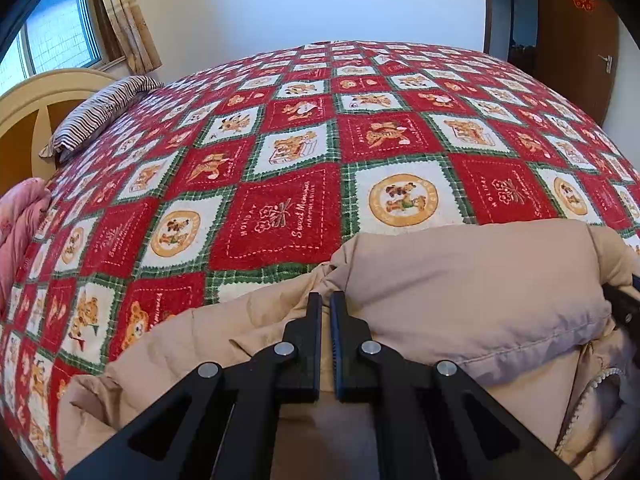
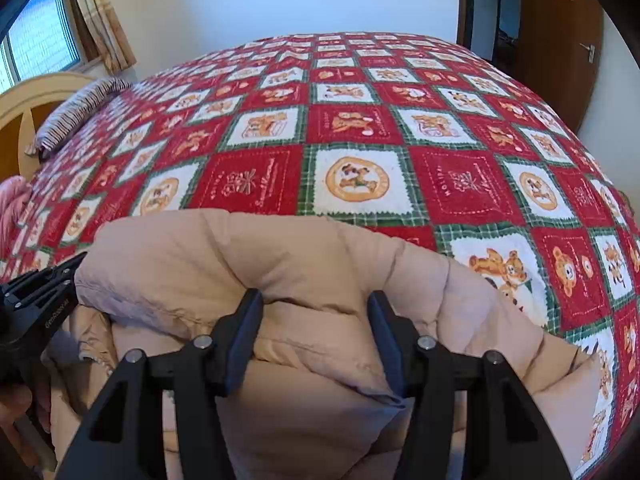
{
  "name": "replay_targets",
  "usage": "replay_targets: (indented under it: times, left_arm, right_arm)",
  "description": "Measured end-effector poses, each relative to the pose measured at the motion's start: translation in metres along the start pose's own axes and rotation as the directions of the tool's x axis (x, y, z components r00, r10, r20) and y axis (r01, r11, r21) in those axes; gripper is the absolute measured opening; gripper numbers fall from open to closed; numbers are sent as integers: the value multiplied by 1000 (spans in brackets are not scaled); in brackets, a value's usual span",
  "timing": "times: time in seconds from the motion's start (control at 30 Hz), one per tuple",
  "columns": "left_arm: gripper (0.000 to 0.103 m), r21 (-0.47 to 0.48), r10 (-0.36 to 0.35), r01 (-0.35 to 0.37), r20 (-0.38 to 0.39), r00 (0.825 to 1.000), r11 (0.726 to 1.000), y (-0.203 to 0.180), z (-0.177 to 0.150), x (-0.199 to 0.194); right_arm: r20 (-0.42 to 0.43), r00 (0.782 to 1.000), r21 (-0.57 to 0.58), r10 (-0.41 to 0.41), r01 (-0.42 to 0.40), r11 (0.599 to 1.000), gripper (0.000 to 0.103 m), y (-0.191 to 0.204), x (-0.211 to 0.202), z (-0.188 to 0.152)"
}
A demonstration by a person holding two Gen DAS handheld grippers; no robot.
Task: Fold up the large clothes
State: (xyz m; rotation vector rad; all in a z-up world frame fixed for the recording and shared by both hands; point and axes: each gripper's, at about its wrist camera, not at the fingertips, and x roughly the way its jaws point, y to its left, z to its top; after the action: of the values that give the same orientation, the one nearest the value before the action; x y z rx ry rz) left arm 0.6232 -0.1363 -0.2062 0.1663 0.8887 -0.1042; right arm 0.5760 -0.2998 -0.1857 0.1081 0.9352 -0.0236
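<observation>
1. We are over a bed whose blanket (image 1: 280, 208) is a red, white and green patchwork printed with teddy bears; it covers the whole mattress out to the far wall.
2. The garment we are folding, a beige padded coat (image 1: 460, 292), lies on the near part of that blanket, bunched into a thick rolled fold across both wrist views.
3. Our left gripper (image 1: 326, 300) has its jaws drawn together, with only a thin slit between them – the tips sit on the coat where the fabric puckers into a pinch. We cannot see clearly whether cloth is caught in the slit.
4. Our right gripper (image 2: 316, 300) stands about half spread, one finger on either side of a padded ridge of the coat (image 2: 280, 264). The ridge fills the gap between the fingers and both seem to touch the fabric, though we cannot tell how firmly they press.
5. In the right wrist view the left gripper's black body shows at the left edge, just beside the coat's end.
6. A white zip (image 1: 588, 392) runs down the coat at the lower right of the left view.
7. Farther off – a striped pillow (image 1: 100, 116) by the cream headboard (image 1: 36, 96), a pink quilt (image 1: 20, 208) at the left edge, a curtained window (image 1: 60, 36) and a brown door (image 1: 576, 40).
</observation>
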Motion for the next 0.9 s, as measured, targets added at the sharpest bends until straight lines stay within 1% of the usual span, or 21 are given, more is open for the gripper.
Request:
replay_targets:
  times: [0.17,0.3,0.6,0.9]
  left_arm:
    - [5,-35,-41,41,10,999,999,6,-3,3]
    - [5,-50,-54,55,17,998,997,7,-3,5]
    - [5,-53,-58,59,18,998,997,8,-5,5]
    - [5,-49,-54,54,19,998,997,8,-5,5]
  right_arm:
    - [-31,999,-34,-34,33,999,61,6,10,-3]
    - [-30,997,-59,-67,65,996,62,11,15,-4]
    - [-20,994,-83,-103,101,991,64,17,20,-5]
    - [-16,994,-84,-110,109,991,65,17,22,-6]
